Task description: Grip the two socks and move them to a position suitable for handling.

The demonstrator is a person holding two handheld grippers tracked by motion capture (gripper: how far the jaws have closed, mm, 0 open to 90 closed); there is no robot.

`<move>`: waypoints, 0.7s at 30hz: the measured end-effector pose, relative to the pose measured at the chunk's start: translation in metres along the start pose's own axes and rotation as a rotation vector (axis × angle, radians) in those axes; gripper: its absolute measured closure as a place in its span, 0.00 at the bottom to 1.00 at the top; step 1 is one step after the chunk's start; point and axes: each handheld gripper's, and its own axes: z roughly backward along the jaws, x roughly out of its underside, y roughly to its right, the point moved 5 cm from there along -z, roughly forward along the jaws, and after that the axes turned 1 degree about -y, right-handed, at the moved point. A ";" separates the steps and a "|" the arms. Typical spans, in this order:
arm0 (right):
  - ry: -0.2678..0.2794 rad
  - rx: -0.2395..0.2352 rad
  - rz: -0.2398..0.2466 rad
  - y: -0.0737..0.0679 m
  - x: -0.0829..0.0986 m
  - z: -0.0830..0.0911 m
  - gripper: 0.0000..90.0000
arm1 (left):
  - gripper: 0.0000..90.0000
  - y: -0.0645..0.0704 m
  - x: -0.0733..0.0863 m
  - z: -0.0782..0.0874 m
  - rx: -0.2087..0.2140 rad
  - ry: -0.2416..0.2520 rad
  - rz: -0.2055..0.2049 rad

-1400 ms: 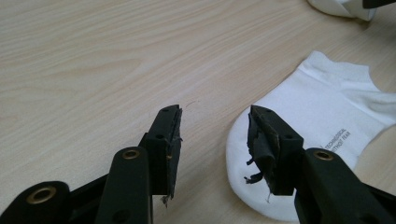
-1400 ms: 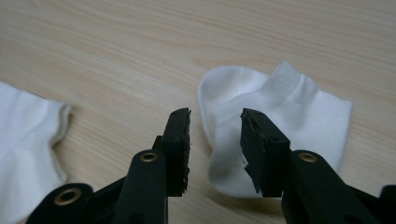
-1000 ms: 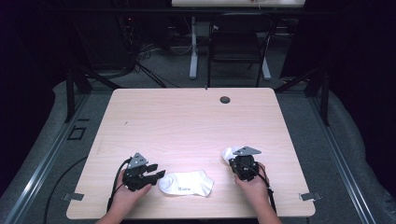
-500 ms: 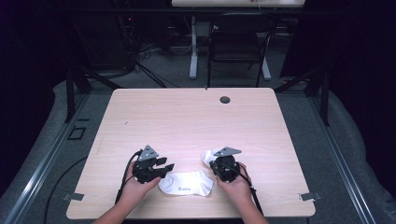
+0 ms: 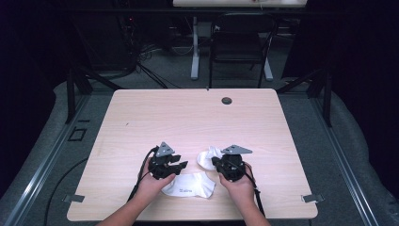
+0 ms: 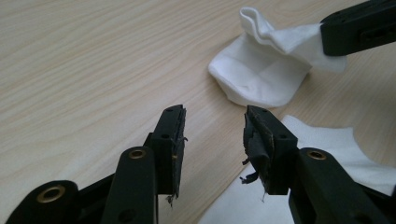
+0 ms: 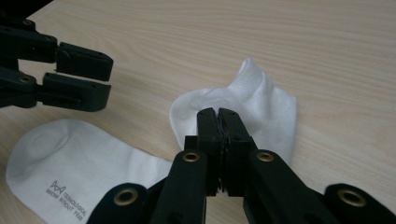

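Socks on light wood table (image 5: 188, 113), two of them, both white, near the front edge between the hands. Flat sock (image 5: 189, 185) lying spread out, small grey print near its toe end, seen also in right gripper view (image 7: 74, 168) and at lower right of left gripper view (image 6: 322, 154). Second sock (image 5: 208, 157) bunched and partly lifted, cuff end raised, just beyond the flat one and at most barely touching it in high view; also visible in left gripper view (image 6: 266, 74) and right gripper view (image 7: 252, 109). Right gripper (image 5: 225, 165) pinched closed on the bunched sock, jaws pressed together with white fabric caught between them, clear in right gripper view (image 7: 218, 116); its jaw tip also visible top right in left gripper view (image 6: 359, 32) clamped on the sock edge. Left gripper (image 5: 175, 165) with jaws parted, nothing between them, hovering over bare wood just beside the flat sock's edge; gap clear in left gripper view (image 6: 214, 135), frayed padding hanging off inner jaw faces. Same gripper at upper left of right gripper view (image 7: 81, 77), jaws apart, above the flat sock's toe end. Left hand (image 5: 153, 181) and right hand (image 5: 237, 183) wrapped around gripper bodies, forearms entering from bottom. Black cable (image 5: 136, 186) trailing from left gripper toward table front. Small dark round grommet (image 5: 227, 100) near far table edge, well apart from the socks. Chair (image 5: 237, 47) beyond the table on grey floor.
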 end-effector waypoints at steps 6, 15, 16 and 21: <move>0.017 0.014 -0.001 0.006 -0.004 0.011 0.98 | 0.64 0.009 -0.011 -0.013 0.008 0.006 -0.003; 0.029 0.017 -0.022 0.011 0.001 0.012 0.98 | 0.82 0.021 -0.021 -0.036 0.009 0.001 -0.037; 0.029 0.016 -0.020 0.011 0.001 0.012 0.98 | 0.87 0.021 -0.021 -0.036 0.009 0.001 -0.037; 0.038 0.013 -0.031 0.013 0.002 0.014 0.98 | 0.99 0.020 -0.021 -0.045 0.030 -0.022 -0.018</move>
